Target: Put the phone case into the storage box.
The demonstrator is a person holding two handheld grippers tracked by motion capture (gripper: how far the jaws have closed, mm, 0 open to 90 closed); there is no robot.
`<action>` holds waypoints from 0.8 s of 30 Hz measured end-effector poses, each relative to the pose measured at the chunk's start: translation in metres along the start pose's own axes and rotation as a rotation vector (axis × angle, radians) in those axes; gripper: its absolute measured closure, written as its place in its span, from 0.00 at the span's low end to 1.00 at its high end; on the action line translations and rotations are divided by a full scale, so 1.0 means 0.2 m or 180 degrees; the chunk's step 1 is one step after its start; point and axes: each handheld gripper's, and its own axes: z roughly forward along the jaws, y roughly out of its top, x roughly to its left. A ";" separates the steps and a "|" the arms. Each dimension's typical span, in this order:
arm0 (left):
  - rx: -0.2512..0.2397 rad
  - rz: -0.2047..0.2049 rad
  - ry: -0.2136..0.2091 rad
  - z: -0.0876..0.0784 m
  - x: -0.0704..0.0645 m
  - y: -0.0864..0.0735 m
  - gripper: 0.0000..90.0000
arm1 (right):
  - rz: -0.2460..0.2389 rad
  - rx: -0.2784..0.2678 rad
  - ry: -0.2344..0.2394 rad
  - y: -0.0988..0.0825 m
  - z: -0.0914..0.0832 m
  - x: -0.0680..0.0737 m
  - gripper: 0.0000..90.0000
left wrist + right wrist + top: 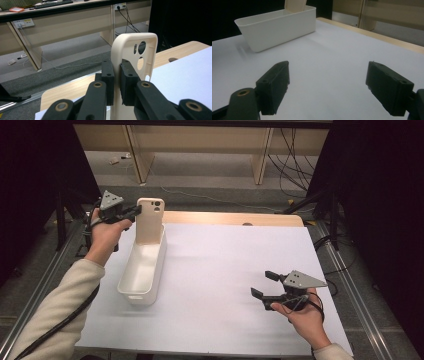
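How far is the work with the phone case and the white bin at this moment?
Already done: the left gripper has closed on the edge of the beige phone case. In hand: it holds the case upright at the far end of the white bin, the case's lower part inside. Left, it seems: letting the case go, whether it should stay in or come out. The right gripper is open and empty over the white table.
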 end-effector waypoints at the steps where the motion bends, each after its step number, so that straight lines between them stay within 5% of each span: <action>1: 0.0001 0.0005 -0.0004 0.00 0.00 0.00 0.92 | -0.0084 -0.0052 -0.0027 0.00 0.00 -0.01 0.23; 7: 0.0016 0.0005 -0.0001 0.02 0.00 0.00 0.92 | -0.0069 0.0066 -0.0047 0.01 -0.01 -0.01 0.23; 11: 0.0018 0.0009 0.0009 0.02 0.01 0.00 0.92 | -0.0035 -0.0048 0.0005 0.00 0.00 -0.01 0.23; 24: 0.0028 0.0012 0.0020 0.05 0.02 -0.01 0.92 | -0.0050 -0.0007 -0.0016 0.00 0.00 -0.01 0.23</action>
